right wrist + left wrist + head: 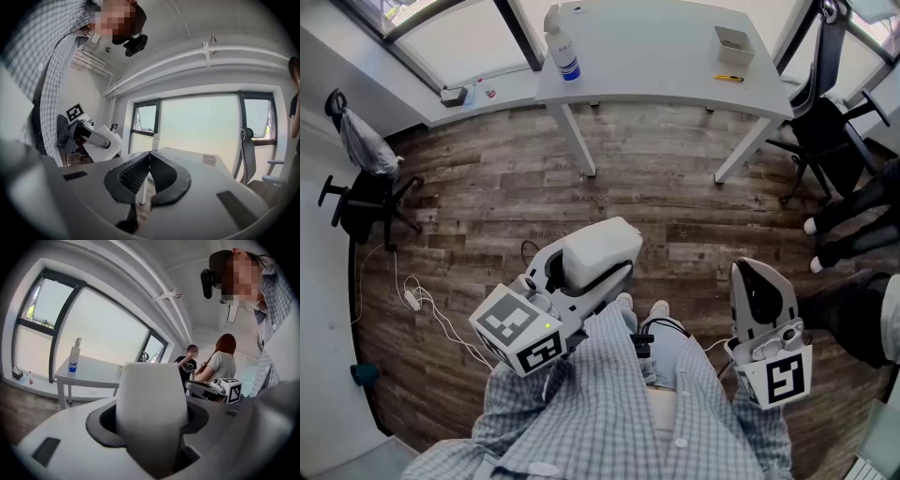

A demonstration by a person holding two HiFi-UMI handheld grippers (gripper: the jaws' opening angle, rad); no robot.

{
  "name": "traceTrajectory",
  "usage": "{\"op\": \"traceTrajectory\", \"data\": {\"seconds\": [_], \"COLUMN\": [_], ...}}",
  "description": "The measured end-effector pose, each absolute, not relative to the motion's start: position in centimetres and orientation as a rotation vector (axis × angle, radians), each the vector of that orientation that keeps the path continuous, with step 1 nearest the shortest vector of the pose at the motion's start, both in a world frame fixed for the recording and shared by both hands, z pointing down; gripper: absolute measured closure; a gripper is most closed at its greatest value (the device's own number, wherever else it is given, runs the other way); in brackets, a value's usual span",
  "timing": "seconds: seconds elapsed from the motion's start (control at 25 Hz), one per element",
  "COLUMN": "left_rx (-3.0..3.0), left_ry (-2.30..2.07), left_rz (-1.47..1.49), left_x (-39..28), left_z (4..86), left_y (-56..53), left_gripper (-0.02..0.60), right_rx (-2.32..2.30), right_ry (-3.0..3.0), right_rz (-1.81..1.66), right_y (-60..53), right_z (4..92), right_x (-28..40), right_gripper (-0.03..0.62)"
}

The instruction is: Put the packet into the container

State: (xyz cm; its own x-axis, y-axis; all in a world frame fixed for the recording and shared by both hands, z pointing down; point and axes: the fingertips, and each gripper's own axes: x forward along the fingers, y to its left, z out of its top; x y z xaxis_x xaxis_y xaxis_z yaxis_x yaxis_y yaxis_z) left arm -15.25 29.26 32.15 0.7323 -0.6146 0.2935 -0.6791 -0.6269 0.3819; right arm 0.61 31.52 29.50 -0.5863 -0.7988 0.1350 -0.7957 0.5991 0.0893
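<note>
My left gripper [622, 255] is held in the air above my lap, shut on a white packet [592, 247]. In the left gripper view the packet [151, 404] stands upright between the jaws and fills the gap. My right gripper [753, 270] hangs at my right side with its jaws shut tip to tip [150, 153] and nothing in them. The container [733, 43], a small open grey box, stands on the far right part of the white table [656, 66], well away from both grippers. It also shows in the right gripper view as a small box [209, 160].
A spray bottle [563, 49] stands on the table's left end and a small yellow item [729, 78] lies near the container. Black office chairs stand at the left [366, 197] and right [825, 131]. Two people [206, 364] stand at the back. Cables [422, 305] lie on the wooden floor.
</note>
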Motion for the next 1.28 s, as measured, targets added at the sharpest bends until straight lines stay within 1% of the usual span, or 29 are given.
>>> {"op": "traceTrajectory", "data": {"seconds": [0.52,1.28], "left_rx": [2.463,2.506], "left_ry": [-0.957,-0.918], "left_rz": [0.191,0.186], "left_x": [-15.4,-18.1], "left_z": [32.7,32.7], "left_y": [29.0,27.2], "left_gripper": [0.299,0.299], "right_rx": [1.364,1.474], "right_ry": [-2.659,-2.611], "right_rz": [0.011,0.012], "right_y": [31.5,30.6], "right_z": [29.9,29.9], "right_x": [0.4,-1.5], "right_gripper": [0.579,0.579]}}
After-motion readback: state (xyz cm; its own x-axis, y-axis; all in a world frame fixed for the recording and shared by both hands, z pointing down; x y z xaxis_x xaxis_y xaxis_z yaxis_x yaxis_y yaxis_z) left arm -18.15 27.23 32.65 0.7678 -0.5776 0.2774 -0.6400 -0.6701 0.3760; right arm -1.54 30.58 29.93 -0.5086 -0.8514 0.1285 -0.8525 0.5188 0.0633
